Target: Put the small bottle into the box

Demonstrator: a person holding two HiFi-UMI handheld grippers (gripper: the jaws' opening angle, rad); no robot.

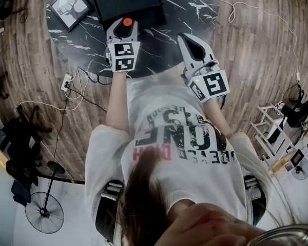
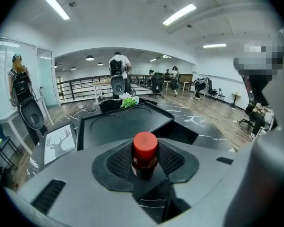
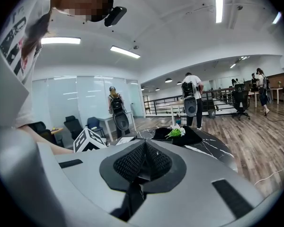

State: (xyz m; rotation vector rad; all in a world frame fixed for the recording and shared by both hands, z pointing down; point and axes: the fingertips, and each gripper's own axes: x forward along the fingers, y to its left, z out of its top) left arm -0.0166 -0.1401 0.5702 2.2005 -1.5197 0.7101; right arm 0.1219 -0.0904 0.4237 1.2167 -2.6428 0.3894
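Pickup is judged complete. The left claw point(image 1: 124, 31) is closed partway on the small dark bottle with a red cap point(image 2: 144, 156), its pads pressing both sides and the bottle upright. Placement is outstanding: the bottle is held at the near edge of the black rectangular box point(image 1: 127, 1) on the black marble worktop point(image 1: 195, 9), not yet inside. The right claw point(image 3: 143, 161) is closed and empty.

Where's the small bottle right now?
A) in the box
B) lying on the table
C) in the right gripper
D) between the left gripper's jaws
D: the left gripper view shows the red-capped bottle clamped between the pads of the left gripper, with the box ahead of it.
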